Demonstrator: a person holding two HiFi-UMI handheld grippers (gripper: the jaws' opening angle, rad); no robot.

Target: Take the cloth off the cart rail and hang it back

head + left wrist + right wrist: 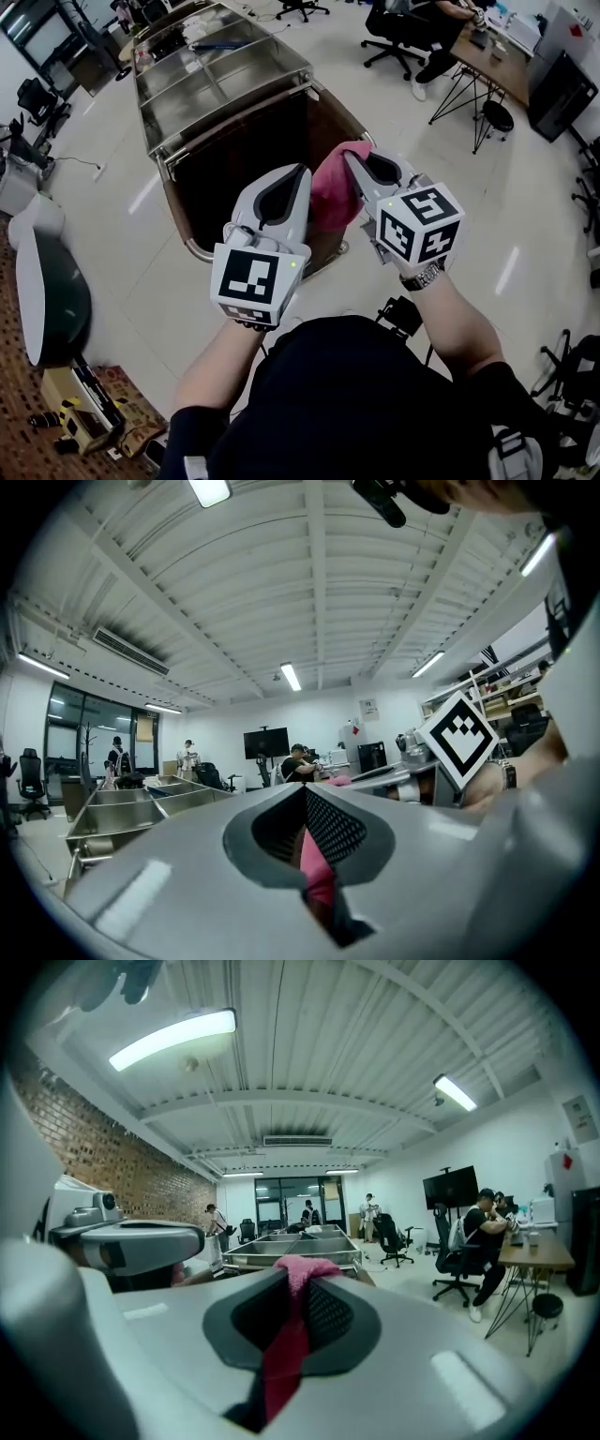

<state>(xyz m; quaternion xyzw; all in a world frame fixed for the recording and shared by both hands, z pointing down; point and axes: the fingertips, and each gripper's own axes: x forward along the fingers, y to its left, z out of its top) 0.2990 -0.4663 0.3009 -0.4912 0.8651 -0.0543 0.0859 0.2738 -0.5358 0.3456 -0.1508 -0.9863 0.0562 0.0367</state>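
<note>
The cart (234,114) filled the upper centre of the head view, and its rail (194,249) curved at centre left. The pink cloth (336,192) hung bunched at mid-frame, seemingly off the rail, between the left gripper (296,180) and the right gripper (354,164). Both pairs of fingers were closed tight, each pinching a narrow fold of cloth. With so little held, a tug between the hands could probably pull one fold free. Left bunched, the cloth might also hang unevenly and slide off the rail.
</note>
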